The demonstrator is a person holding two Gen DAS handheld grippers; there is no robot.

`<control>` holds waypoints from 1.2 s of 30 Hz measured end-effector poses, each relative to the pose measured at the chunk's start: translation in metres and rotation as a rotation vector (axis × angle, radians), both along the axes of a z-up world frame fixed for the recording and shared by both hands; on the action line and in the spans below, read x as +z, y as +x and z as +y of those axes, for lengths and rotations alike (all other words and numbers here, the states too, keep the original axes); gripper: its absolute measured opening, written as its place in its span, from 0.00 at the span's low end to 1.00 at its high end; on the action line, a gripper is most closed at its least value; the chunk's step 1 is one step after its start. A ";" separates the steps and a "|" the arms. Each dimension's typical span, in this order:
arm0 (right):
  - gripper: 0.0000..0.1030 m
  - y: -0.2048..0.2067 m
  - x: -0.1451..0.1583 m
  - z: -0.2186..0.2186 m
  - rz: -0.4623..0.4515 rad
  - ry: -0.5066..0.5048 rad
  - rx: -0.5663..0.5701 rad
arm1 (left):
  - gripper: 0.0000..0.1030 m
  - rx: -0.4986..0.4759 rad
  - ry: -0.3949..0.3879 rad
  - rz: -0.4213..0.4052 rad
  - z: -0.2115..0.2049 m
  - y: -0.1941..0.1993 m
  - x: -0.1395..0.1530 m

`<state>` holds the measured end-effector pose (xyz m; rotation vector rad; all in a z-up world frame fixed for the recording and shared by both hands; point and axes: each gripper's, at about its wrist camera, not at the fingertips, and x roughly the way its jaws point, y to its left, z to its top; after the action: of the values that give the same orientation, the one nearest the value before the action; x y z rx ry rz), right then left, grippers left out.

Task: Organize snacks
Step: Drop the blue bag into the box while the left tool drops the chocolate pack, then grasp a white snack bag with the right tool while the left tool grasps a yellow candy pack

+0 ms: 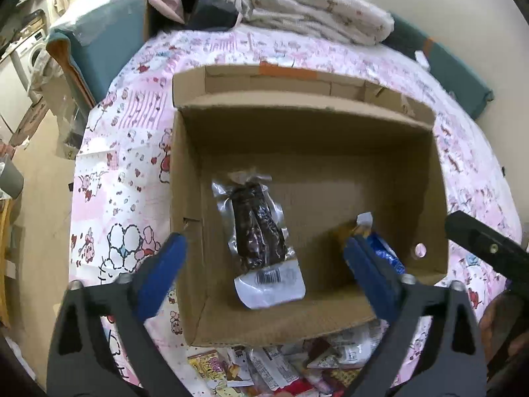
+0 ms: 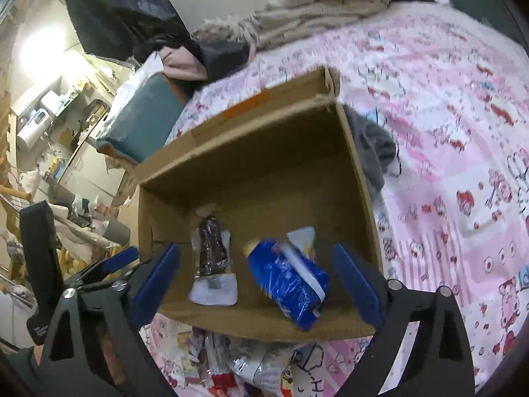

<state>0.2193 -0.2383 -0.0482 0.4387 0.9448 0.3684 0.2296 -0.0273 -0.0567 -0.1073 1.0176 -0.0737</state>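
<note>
An open cardboard box (image 1: pixel 439 172) sits on a pink patterned cloth; it also shows in the right wrist view (image 2: pixel 360 168). Inside lie a clear packet with a dark snack (image 1: pixel 258 231) (image 2: pixel 211 248) and a blue snack packet (image 2: pixel 287 281), partly hidden behind my left finger in the left wrist view (image 1: pixel 386 254). My left gripper (image 1: pixel 264 271) is open and empty above the box. My right gripper (image 2: pixel 258 284) is open and empty above the blue packet. A pile of loose snack packets (image 1: pixel 281 370) (image 2: pixel 231 364) lies in front of the box.
A heap of cream and dark clothes (image 1: pixel 297 6) (image 2: pixel 314 10) lies behind the box. A teal cushioned seat (image 1: pixel 102 49) (image 2: pixel 145 119) stands at the back left. A grey cloth (image 2: pixel 377 152) lies by the box's right wall. The right gripper's body (image 1: pixel 486 244) shows at right.
</note>
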 end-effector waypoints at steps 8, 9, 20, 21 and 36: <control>0.93 0.001 0.000 0.003 0.008 -0.011 0.008 | 0.95 -0.002 0.039 -0.035 0.002 -0.010 0.008; 0.93 0.000 0.001 0.002 0.008 -0.008 0.003 | 0.95 0.001 0.039 -0.034 0.003 -0.012 0.009; 0.93 -0.010 0.012 -0.006 -0.009 0.006 -0.030 | 0.95 0.044 0.064 -0.053 0.020 -0.028 0.018; 0.93 -0.014 0.015 -0.006 -0.016 0.003 -0.029 | 0.95 0.046 0.065 -0.055 0.021 -0.031 0.019; 0.93 -0.080 0.028 -0.010 0.000 -0.011 -0.052 | 0.95 0.129 0.047 0.003 0.055 -0.101 0.022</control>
<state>0.1393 -0.2484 -0.0202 0.4527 0.9331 0.3158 0.1290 0.0276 -0.0349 -0.1298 1.0125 0.0678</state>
